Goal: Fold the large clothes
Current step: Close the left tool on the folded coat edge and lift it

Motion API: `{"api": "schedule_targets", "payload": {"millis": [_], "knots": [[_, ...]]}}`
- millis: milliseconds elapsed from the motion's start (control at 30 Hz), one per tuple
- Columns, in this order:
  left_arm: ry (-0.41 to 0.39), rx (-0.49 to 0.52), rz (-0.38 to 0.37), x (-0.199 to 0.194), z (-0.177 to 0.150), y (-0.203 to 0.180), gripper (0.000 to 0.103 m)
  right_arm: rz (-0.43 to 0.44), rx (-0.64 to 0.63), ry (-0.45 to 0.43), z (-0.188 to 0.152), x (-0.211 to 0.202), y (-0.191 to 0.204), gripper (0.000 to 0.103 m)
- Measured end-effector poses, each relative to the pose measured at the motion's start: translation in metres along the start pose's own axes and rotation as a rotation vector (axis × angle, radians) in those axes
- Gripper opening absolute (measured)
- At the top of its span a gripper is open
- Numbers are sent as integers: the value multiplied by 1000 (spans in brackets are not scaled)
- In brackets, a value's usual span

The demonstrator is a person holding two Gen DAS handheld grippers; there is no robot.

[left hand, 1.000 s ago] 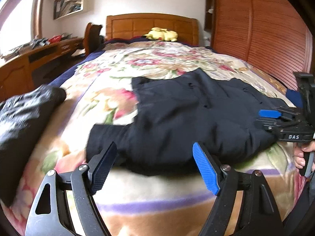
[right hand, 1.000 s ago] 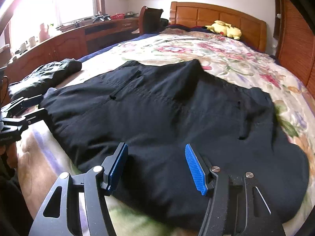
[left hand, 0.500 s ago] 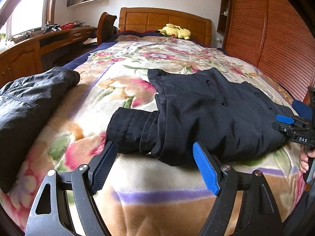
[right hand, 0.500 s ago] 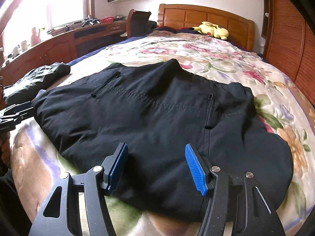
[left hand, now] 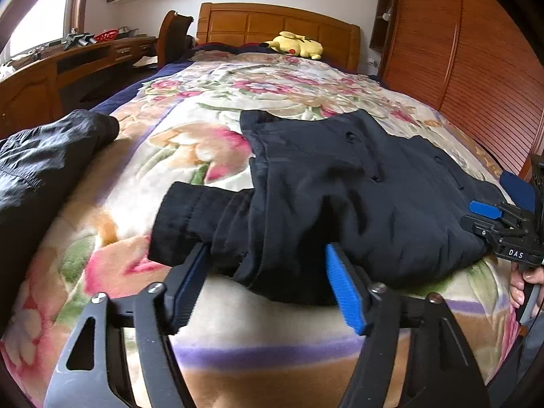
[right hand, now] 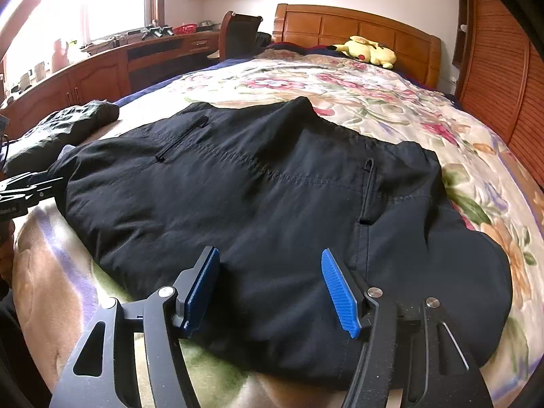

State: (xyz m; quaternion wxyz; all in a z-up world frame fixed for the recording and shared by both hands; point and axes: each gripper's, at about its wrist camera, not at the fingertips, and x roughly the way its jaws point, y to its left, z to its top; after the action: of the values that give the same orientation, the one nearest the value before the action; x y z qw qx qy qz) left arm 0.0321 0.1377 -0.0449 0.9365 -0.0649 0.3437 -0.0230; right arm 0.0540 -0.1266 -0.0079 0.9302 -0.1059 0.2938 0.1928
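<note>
A dark navy jacket (left hand: 340, 197) lies spread on the floral blanket (left hand: 190, 142), one sleeve (left hand: 190, 217) sticking out to the left. My left gripper (left hand: 267, 272) is at the jacket's near left corner. Its jaws are closing with the sleeve's base and hem fabric between them, the blue pads (left hand: 343, 289) not visibly pressing. In the right wrist view the jacket (right hand: 258, 197) fills the middle, and my right gripper (right hand: 270, 285) stands open over its near hem. Each gripper shows in the other's view: the right gripper (left hand: 493, 224), the left gripper (right hand: 20, 193).
Another dark garment (left hand: 44, 166) is bunched at the bed's left edge. A yellow plush toy (left hand: 295, 44) rests by the wooden headboard (left hand: 272, 20). A desk (right hand: 102, 68) and chair (right hand: 238, 34) stand on the left, louvred wardrobe doors (left hand: 476, 68) on the right.
The left gripper's jaws have narrowed, and the jacket's sleeve and corner now sit between them. The right gripper's jaws look the same, still over the hem.
</note>
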Motion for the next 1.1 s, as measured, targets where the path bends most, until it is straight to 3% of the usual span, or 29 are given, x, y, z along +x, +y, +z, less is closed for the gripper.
{"api": "schedule_targets", "payload": {"millis": [433,833,1100], "knots": [[-82,81,-21,-16,4,-16,24,8,-7,2,-2,-2,-1,66],[-195,163,35,-38,46,-57,17,77,-10,-17,-14,-20,-4,66],[-264,273,25,-53,84,-120,14,98,-7,-23,-17,-27,-12,66]]}}
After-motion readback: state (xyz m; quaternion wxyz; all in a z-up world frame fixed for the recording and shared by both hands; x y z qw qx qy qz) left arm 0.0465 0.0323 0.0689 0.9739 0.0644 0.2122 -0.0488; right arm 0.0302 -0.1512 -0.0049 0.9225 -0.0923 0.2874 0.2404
